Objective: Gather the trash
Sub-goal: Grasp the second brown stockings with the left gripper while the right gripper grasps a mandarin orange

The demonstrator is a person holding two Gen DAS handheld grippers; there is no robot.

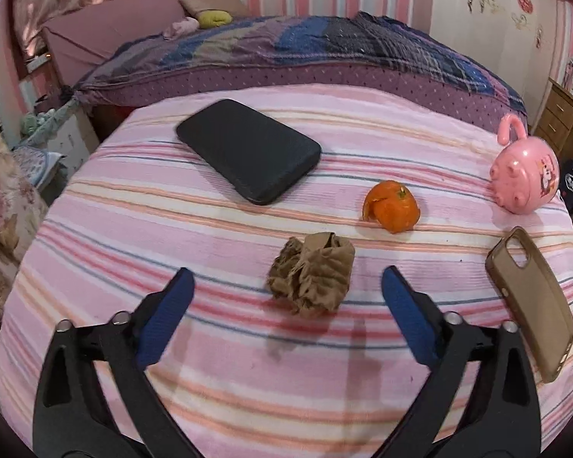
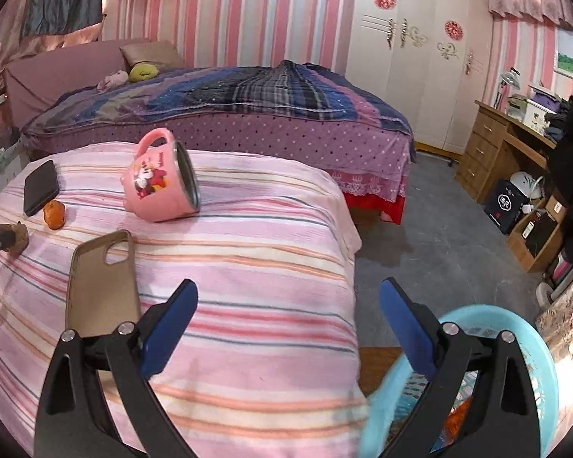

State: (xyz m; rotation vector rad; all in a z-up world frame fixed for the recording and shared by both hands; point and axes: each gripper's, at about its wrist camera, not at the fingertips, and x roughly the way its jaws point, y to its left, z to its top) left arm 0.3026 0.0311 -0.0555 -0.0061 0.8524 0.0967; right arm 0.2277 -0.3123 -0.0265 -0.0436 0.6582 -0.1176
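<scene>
We hold the left claw wide open and empty above the striped cloth that covers the desk. The paper wad, brown and crumpled, lies on the cloth just ahead of the blue fingertips, in line with the gap between them but not touched by either. Beyond it and a little to the right sits the orange peel, apart from the wad. A black case lies flat farther back on the left, well clear of both scraps. To the right a brown phone cover lies near the desk's edge, close beside the right-hand finger, and a pink mug lies tipped on its side behind it.

Our right claw is also spread wide and grips nothing. It hangs over the desk's right edge, one finger above the cloth, the other over the floor. The blue basket stands on the floor just beside the desk, partly hidden behind the claw's right finger; something orange shows inside it. From this view the cover lies just left of the claw, the mug behind it, and the wad and peel far off at the left. A bed stands behind the desk.
</scene>
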